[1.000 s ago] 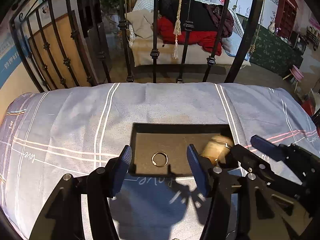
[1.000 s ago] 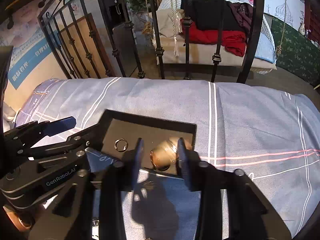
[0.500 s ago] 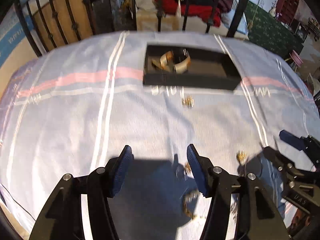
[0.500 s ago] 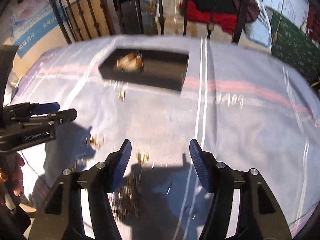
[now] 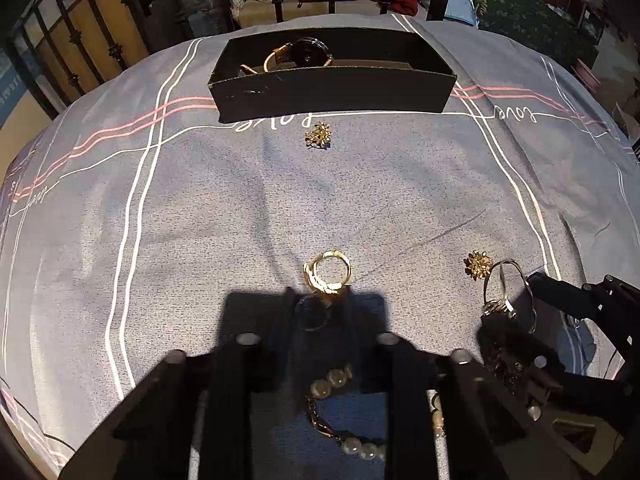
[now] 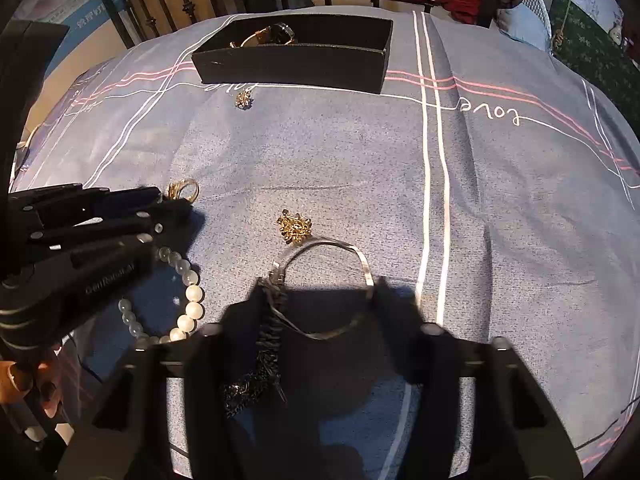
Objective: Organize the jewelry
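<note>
Both hand-held grippers sit low over the near edge of the bed, each with its fingers spread and nothing clamped. The left gripper [image 5: 320,312] frames the gold ring [image 5: 327,272], which lies just ahead of its fingertips, with the pearl bracelet [image 5: 340,412] on the cloth between the finger bases. The right gripper [image 6: 320,300] straddles the silver bangle [image 6: 326,284], whose near arc lies in the shadow between the fingers, beside a dark chain [image 6: 260,364]. A gold flower earring [image 6: 295,230] touches or nearly touches the bangle's far rim; a second flower earring [image 6: 244,99] lies just before the black tray [image 6: 292,66] at the far edge, where a watch [image 6: 276,34] already rests. Risks, as judged: the thin bangle may slip or spring from the pads if closed on off-centre; lifting it may drag the chain or flick the adjacent earring across the blue bedsheet [image 6: 500,200]. The ring, lying flat on soft cloth, may be pressed in or tipped away rather than gripped. The two grippers work near each other and could collide.
</note>
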A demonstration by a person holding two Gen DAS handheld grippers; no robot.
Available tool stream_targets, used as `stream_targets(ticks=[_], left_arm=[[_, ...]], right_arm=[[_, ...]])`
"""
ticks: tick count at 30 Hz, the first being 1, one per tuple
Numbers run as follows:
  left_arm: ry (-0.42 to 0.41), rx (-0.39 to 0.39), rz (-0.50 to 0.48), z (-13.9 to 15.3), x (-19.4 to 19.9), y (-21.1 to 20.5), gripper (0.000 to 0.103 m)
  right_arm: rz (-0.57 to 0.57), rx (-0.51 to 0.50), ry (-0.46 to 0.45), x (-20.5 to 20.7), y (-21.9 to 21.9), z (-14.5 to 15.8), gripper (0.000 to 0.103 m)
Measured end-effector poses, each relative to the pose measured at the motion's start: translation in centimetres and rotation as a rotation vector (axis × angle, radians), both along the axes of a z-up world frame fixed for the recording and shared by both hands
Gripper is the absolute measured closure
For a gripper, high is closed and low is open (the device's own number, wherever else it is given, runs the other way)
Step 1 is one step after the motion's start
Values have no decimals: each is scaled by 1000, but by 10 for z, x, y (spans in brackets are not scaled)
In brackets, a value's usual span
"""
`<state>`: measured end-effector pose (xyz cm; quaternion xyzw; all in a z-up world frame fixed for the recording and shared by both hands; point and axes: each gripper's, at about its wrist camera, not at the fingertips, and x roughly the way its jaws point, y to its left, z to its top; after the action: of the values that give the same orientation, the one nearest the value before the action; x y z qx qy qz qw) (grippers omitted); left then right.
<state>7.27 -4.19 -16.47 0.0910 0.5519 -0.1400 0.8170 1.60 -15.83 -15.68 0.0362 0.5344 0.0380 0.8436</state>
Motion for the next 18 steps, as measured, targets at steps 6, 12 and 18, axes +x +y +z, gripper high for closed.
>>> stream_targets(ticks=[6,12,18], left_arm=[[-10,-48,28,18,3,16,84],[-86,-102,39,66,19,22,84],[-173,-136,34,112,58,12,84]], right_arm=[[-40,43,-22,-1,-15,16,87],[-27,54,-120,14,-15,65,92],[17,71,-219,51,-8,116,95]])
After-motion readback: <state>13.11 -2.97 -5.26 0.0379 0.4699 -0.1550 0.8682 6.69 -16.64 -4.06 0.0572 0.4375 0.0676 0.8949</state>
